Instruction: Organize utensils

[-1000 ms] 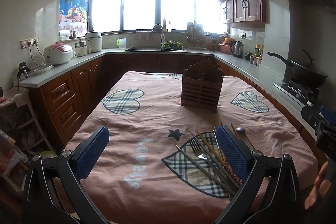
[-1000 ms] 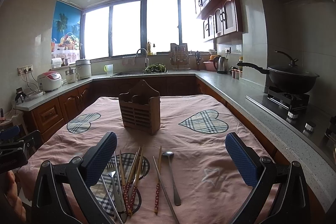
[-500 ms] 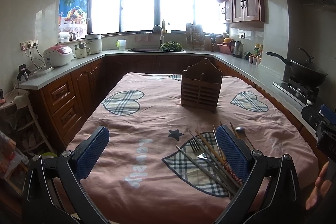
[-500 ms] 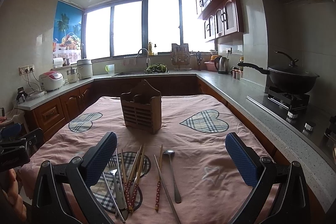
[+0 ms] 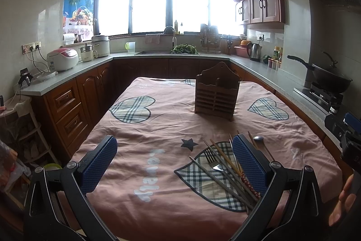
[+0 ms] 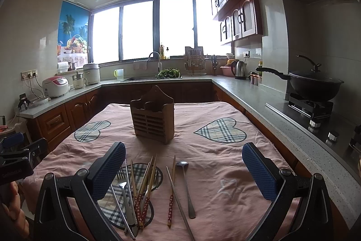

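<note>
A wooden utensil holder (image 5: 216,94) (image 6: 153,119) stands upright mid-table on the pink cloth. Nearer the front edge lie a fork (image 6: 123,186) (image 5: 213,162), several chopsticks (image 6: 146,182) (image 5: 225,157) and a metal spoon (image 6: 185,186) (image 5: 258,139). One red-handled chopstick (image 6: 172,191) lies beside the spoon. My left gripper (image 5: 174,150) hovers open and empty left of the pile, and its right finger hides part of the pile. Also open and empty, my right gripper (image 6: 183,155) hangs over the spoon and chopsticks.
The pink cloth with plaid hearts (image 6: 221,132) covers the table. Counters run round three sides, with a wok on the stove (image 6: 315,85) at the right and rice cookers (image 5: 63,59) at the left. A hand (image 5: 340,202) shows at the right edge.
The right wrist view has drifted very slightly. Both grippers stay open and the utensils lie as before.
</note>
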`<state>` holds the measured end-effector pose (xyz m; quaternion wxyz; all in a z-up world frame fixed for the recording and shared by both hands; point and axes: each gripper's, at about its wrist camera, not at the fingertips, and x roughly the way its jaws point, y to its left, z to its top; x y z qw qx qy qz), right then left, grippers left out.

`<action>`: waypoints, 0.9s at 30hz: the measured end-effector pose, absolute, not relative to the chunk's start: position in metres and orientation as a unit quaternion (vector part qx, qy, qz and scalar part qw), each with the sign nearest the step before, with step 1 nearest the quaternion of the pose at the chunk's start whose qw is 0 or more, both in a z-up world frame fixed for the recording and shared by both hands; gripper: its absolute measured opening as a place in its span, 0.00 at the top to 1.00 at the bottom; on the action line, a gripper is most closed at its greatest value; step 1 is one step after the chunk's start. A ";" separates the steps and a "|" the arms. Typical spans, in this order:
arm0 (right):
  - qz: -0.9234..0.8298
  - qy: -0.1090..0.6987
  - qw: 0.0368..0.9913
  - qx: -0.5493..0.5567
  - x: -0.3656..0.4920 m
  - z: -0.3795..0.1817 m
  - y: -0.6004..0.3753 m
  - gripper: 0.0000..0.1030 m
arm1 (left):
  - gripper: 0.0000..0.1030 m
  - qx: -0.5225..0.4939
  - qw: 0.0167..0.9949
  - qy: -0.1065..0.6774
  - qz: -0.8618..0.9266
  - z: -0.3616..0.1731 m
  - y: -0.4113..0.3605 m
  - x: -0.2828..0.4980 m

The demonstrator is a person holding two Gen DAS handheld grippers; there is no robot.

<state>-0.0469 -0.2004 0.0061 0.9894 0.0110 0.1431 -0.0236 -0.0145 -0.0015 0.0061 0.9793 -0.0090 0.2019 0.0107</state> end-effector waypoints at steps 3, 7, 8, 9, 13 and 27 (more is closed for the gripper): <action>-0.023 0.146 0.989 0.011 -0.046 0.006 -0.200 0.00 | 0.00 -0.009 0.979 0.205 0.010 0.005 -0.001 -0.012; -0.021 0.152 0.988 0.013 -0.042 0.005 -0.200 0.00 | 0.00 -0.009 0.977 0.212 0.011 0.003 -0.001 -0.007; -0.021 0.153 0.988 0.013 -0.040 0.005 -0.201 0.00 | 0.00 -0.010 0.977 0.215 0.010 0.002 -0.001 -0.005; -0.021 0.155 0.988 0.013 -0.039 0.004 -0.200 0.00 | 0.00 -0.010 0.976 0.217 0.010 0.001 0.000 -0.003; -0.020 0.162 0.986 0.013 -0.033 0.000 -0.202 0.00 | 0.00 -0.013 0.974 0.225 0.011 -0.002 0.001 0.003; -0.010 0.207 0.978 0.021 -0.003 -0.017 -0.212 0.00 | 0.00 -0.032 0.947 0.319 -0.014 -0.037 0.002 0.043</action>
